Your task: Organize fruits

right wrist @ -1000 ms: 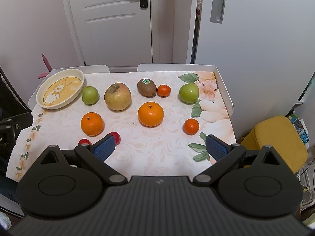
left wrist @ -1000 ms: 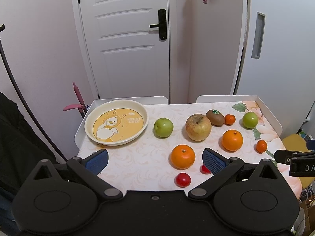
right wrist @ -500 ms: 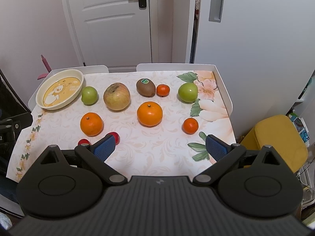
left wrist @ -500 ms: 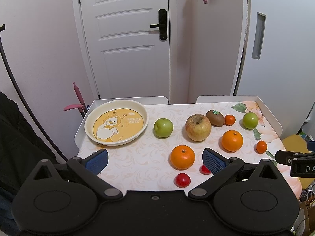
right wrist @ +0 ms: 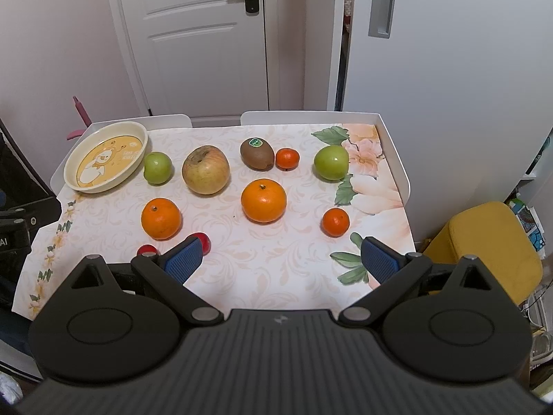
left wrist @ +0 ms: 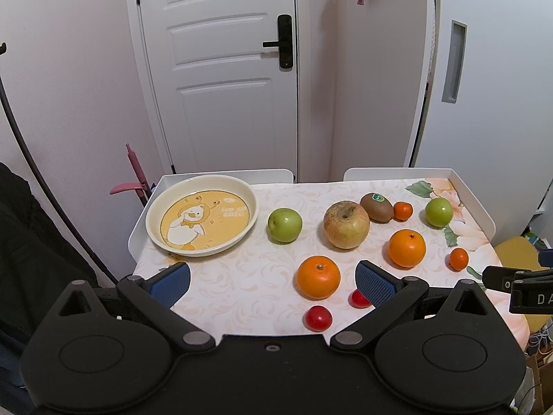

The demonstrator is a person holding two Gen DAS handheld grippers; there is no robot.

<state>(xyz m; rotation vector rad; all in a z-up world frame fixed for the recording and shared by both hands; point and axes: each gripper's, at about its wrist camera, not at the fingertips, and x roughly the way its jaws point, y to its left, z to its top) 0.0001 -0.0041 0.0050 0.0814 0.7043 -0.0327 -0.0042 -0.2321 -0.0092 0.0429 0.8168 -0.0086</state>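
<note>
The left gripper [left wrist: 273, 280] has a matte black body with two round disc housings, triangular cut-outs outboard of the fingers, and silver pivot screws at the finger bases. Its fingers [left wrist: 375, 282] carry blue ribbed pads. The right gripper [right wrist: 280, 259] matches, with blue-padded fingers [right wrist: 182, 260], but behind them its body is grooved, with a small pale logo.

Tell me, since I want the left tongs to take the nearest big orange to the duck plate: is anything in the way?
Nothing visible: bare tablecloth lies between the left tongs, the orange and the plate. The green apple sits just right of that path.
</note>
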